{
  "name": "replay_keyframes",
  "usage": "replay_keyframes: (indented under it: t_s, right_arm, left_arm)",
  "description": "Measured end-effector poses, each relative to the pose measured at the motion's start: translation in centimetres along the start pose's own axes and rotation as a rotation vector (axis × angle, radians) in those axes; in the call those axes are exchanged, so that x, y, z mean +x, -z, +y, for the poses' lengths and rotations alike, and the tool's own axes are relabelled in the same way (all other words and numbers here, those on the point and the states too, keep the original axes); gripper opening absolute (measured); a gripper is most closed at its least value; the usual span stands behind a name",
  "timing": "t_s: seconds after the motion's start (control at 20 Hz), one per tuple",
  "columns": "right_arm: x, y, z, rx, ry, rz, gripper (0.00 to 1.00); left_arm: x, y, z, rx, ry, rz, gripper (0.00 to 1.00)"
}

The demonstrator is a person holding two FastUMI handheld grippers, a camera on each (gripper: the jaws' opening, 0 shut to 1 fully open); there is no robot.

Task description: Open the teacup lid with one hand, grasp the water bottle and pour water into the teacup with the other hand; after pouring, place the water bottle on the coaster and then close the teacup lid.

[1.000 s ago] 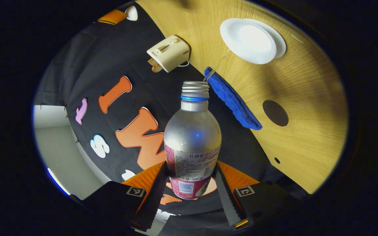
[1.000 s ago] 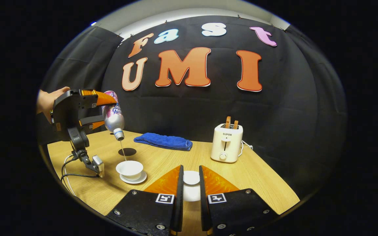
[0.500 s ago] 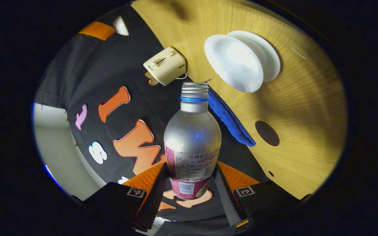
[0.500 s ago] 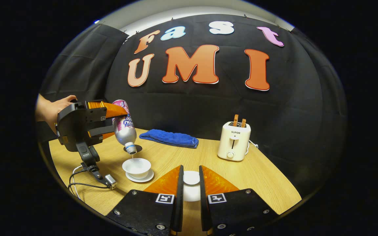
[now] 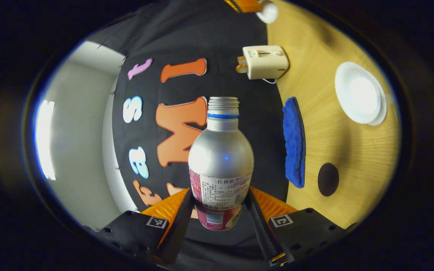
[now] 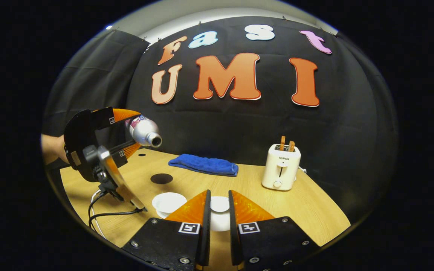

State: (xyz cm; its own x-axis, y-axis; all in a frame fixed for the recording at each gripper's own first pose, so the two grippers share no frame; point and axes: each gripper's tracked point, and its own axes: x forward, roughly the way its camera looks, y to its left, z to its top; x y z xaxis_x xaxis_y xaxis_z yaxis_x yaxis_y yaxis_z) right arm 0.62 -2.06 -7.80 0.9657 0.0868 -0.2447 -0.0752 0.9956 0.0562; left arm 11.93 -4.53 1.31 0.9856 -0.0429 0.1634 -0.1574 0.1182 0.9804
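Observation:
A silver water bottle [image 5: 220, 162] with a pink label and no cap sits between the fingers of my left gripper [image 5: 219, 195], which is shut on its lower body. In the right gripper view that left gripper [image 6: 132, 131] holds the bottle [image 6: 143, 131] about level above the table, mouth pointing right, with no water running. The white teacup [image 6: 168, 201] stands uncovered on its saucer below and right of it. My right gripper [image 6: 219, 210] is shut on the white teacup lid [image 6: 219, 205]. The dark round coaster [image 6: 161, 178] lies behind the cup.
A blue folded towel [image 6: 204, 165] lies at the back of the wooden table [image 6: 307, 210], and a cream toaster [image 6: 281, 167] stands at the right. A black cable [image 6: 104, 212] trails on the table under the left gripper. A hand [image 6: 53, 146] holds that gripper.
The bottle has swung up from its downward pouring tilt to about level and risen away from the cup; the water stream has stopped. The right gripper keeps hold of the lid.

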Motion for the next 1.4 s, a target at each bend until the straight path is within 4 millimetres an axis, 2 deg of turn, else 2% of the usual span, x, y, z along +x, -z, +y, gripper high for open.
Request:
replay_keyframes:
  t_s: [0.1,0.3,0.35,0.4,0.45,0.5,0.55,0.6,0.7,0.8,0.85,0.9,1.0,1.1,1.4]
  right_arm:
    - [0.6,0.1,0.9,-0.001,-0.01,0.011,0.23]
    - [1.2,0.3,2.5,-0.021,-0.026,0.028,0.23]
    - [1.2,0.5,3.0,-0.025,-0.033,0.035,0.23]
    - [1.2,0.6,3.2,-0.029,-0.038,0.04,0.23]
    - [1.3,0.5,3.4,-0.032,-0.04,0.039,0.23]
    - [1.4,0.5,3.5,-0.039,-0.043,0.04,0.23]
    - [1.4,0.5,3.6,-0.044,-0.043,0.04,0.23]
    - [1.5,0.6,3.6,-0.049,-0.045,0.042,0.23]
    - [1.6,0.6,3.8,-0.055,-0.047,0.039,0.23]
    - [1.9,0.5,3.8,-0.06,-0.045,0.039,0.23]
    - [2.1,0.5,3.9,-0.063,-0.045,0.038,0.23]
    - [2.2,0.5,4.0,-0.061,-0.046,0.036,0.23]
    - [2.5,0.5,4.2,-0.055,-0.052,0.037,0.23]
    - [2.8,0.6,4.3,-0.054,-0.054,0.036,0.23]
    - [3.8,1.4,5.0,-0.072,-0.08,0.048,0.23]
  left_arm:
    - [0.5,0.8,0.7,-0.157,0.016,0.047,0.83]
    - [1.1,1.2,1.7,-0.427,-0.031,0.079,0.83]
    - [1.5,1.2,2.1,-0.506,-0.044,0.087,0.8]
    - [1.9,1.3,2.3,-0.599,-0.051,0.092,0.79]
    - [2.5,1.9,2.4,-0.697,-0.058,0.103,0.83]
    - [3.2,2.3,2.3,-0.799,-0.059,0.12,0.79]
    - [3.6,2.8,1.9,-0.902,-0.049,0.134,0.79]
    - [4.1,3.3,1.3,-1.0,-0.032,0.149,0.83]
    - [4.3,3.6,0.3,-1.167,0.003,0.169,0.83]
    - [5.4,3.4,-1.1,-1.291,0.047,0.18,0.83]
    - [6.3,3.7,-2.1,-1.339,0.066,0.19,0.79]
    - [6.9,3.4,-2.9,-1.385,0.096,0.19,0.84]
    - [7.2,3.6,-4.4,-1.467,0.136,0.215,0.84]
    - [7.9,3.5,-6.8,-1.554,0.19,0.255,0.84]
    - [9.7,5.6,-13.0,-1.707,0.274,0.405,0.83]
